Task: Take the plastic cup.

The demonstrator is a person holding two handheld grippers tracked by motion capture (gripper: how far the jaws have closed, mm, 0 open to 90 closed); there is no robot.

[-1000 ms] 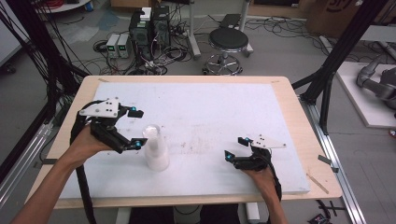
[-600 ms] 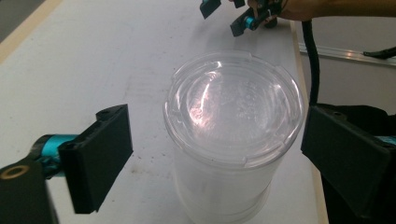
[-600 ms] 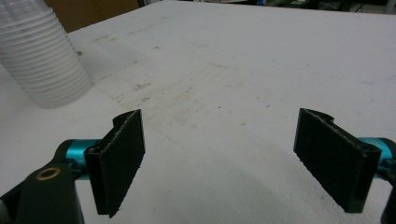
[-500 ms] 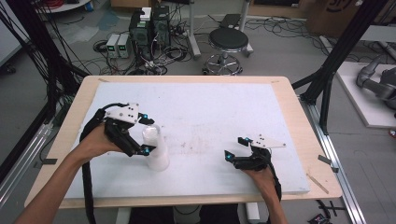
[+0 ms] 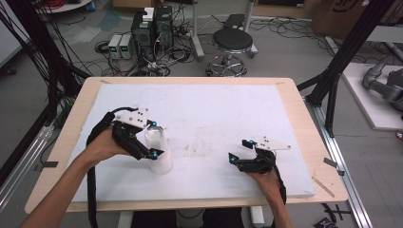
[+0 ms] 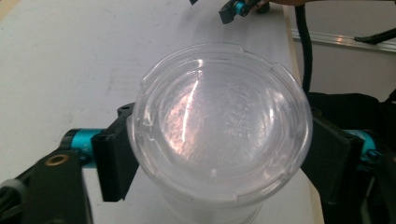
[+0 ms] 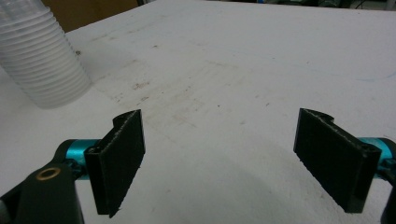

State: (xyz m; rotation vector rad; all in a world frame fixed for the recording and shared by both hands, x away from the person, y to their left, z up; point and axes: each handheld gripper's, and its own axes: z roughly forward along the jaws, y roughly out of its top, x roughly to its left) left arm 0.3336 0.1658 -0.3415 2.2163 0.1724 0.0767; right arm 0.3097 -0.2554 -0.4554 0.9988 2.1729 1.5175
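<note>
A stack of clear plastic cups stands upright on the white-topped bench, toward its left edge and nearer the front than the back, with the left claw straddling its upper part. In the left gripper view the stack's round top sits squarely between the two black jaws, one pad at its left flank and the other at its right; the pads appear to meet the rim or stand just off it, so whether the grip has closed on the cups cannot be told from these pictures. The stack's long axis runs straight up from the bench, and the jaws cross it level, one on each side. The person's left hand carries that claw in from the left edge.

The right claw rests well apart, low near the bench's front-right part, its jaws spread wide with nothing between them; in the right gripper view the ribbed stack stands off toward the far left beyond the left-hand pad, over bare, scuffed bench surface. The left hand is plainly the nearer one. The coming move likely turns on this: the cups lie dead centre in the left claw's gap, so closing and lifting straight up along the stack's axis looks the natural course.
</note>
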